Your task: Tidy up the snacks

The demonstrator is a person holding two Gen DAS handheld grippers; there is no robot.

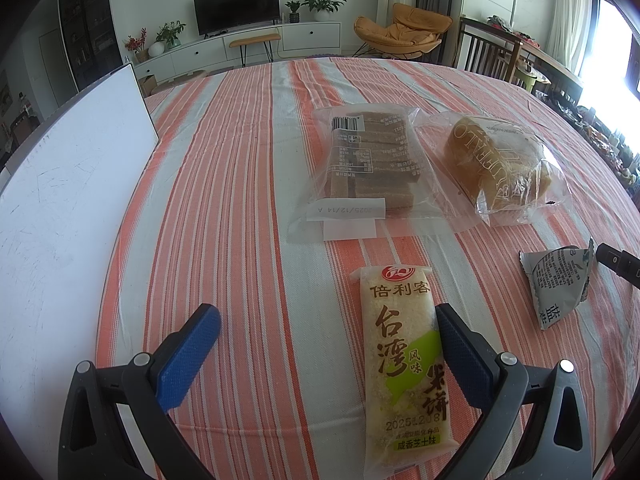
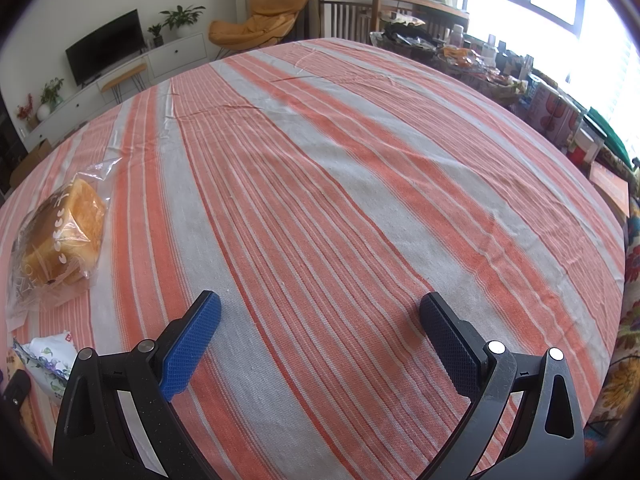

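Four snacks lie on the striped cloth (image 2: 340, 184): one rice cracker pack (image 1: 404, 364), one bag of brown bars (image 1: 360, 164), one bread bag (image 1: 496, 168), one small blue packet (image 1: 558, 284). The left gripper (image 1: 328, 344) is wide open around the rice cracker pack, holding nothing. The right gripper (image 2: 320, 336) is wide open over bare cloth.

Rice cracker pack (image 1: 404, 368) bottom cut by frame edge; small blue-print packet (image 2: 46, 358) partly hidden behind left gripper; white board (image 1: 68, 184) cropped left.

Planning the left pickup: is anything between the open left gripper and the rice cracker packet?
Nothing visible. The rice cracker packet lies flat between the open fingers of the left gripper, beside its right finger.
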